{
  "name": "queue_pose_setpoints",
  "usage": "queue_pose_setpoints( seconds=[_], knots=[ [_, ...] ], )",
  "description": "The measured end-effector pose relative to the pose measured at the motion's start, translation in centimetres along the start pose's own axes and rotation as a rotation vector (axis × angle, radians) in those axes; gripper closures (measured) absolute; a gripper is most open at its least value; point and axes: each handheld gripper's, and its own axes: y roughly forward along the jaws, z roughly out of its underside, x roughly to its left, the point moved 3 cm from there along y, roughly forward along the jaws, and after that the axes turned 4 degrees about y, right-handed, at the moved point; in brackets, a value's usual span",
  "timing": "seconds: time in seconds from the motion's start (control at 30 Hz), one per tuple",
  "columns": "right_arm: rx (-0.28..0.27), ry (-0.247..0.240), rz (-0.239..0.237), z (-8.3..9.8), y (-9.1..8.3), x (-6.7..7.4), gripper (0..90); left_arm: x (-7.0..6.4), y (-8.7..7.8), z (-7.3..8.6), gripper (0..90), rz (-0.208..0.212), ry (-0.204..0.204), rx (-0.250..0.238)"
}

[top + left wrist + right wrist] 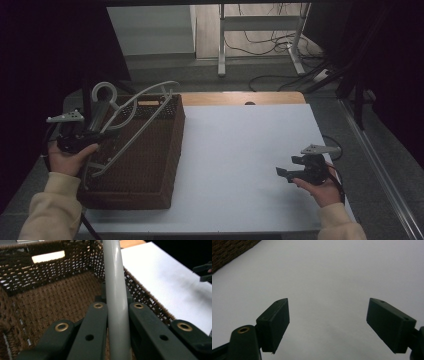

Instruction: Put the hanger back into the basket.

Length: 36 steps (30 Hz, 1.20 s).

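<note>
Left gripper [116, 315]: jaws clamped on a smooth grey hanger [134, 117] bar running between them, over the wicker basket [165, 165]. Probably light, stiff, slippery. Right gripper [328, 322]: jaws apart above the tabletop [240, 160].

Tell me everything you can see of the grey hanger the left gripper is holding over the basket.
The grey hanger looks like smooth plastic or coated tubing: a round hook at the top left, a curved upper arm and a long straight bar running diagonally. It lies tilted across the brown woven basket, hook end raised above the far left rim, lower end down inside near the left wall. The left gripper is shut on one tube, which in the left gripper view runs up between the jaws. Whether its lower end touches the basket floor is unclear.
</note>
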Motion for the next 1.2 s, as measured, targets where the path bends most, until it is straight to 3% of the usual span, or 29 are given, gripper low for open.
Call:
queue_pose_setpoints(
  seconds=[0.13,0.33,0.6,0.73,0.83,0.93,1.0,1.1,1.2],
  knots=[
    [-0.002,0.001,0.002,0.0,0.0,0.0,18.6,0.2,0.1,0.7,87.5,0.014,0.027,0.009],
    [0.001,0.001,0.002,0.0,0.0,0.0,18.6,0.4,0.3,0.8,87.4,-0.011,0.01,0.026],
    [0.0,0.001,0.003,0.0,0.0,0.0,18.5,1.1,1.2,0.8,87.5,-0.027,0.023,0.069],
    [0.0,0.005,0.003,0.0,0.0,-0.1,18.1,1.0,1.6,1.1,87.4,-0.011,0.055,0.092],
    [-0.003,0.009,0.004,0.0,0.0,-0.2,18.0,1.2,1.6,1.3,87.2,-0.001,0.042,0.096],
    [-0.004,0.009,0.003,0.0,-0.1,-0.1,18.0,1.7,1.8,1.6,84.4,-0.024,0.037,0.12],
    [0.0,0.009,0.001,0.0,0.0,-0.1,17.9,2.0,2.0,1.9,77.0,-0.033,0.039,0.127],
    [0.001,0.01,0.001,0.0,0.0,-0.1,17.7,2.2,2.0,2.0,44.8,-0.099,0.032,0.123],
    [0.004,0.011,0.0,0.1,0.0,-0.2,17.7,2.0,1.6,1.6,30.7,-0.136,0.043,0.105]
  ],
)
